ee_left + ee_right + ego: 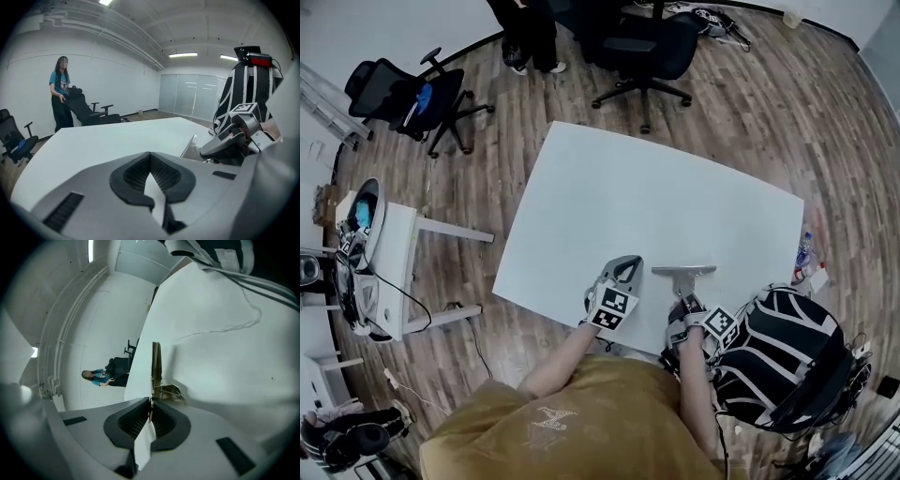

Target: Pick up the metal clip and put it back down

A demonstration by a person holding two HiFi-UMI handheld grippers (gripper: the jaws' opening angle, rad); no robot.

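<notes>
The metal clip (682,271) is a T-shaped silver piece near the front edge of the white table (656,187). My right gripper (685,298) is shut on its handle, with the long bar pointing away from me. In the right gripper view the clip (156,366) sticks out from the closed jaws of the right gripper (151,401), just over the tabletop, and throws a shadow on it. Whether it touches the table I cannot tell. My left gripper (627,262) hovers just left of the clip. In its own view the left gripper (149,155) has its tips together with nothing between them, and the clip (192,145) shows at the right.
A black-and-white striped backpack (787,352) stands at the table's front right corner. A bottle (803,248) sits by the right edge. Black office chairs (642,47) stand beyond the table. A small side table (394,272) with gear is on the left. A person (60,93) stands far off.
</notes>
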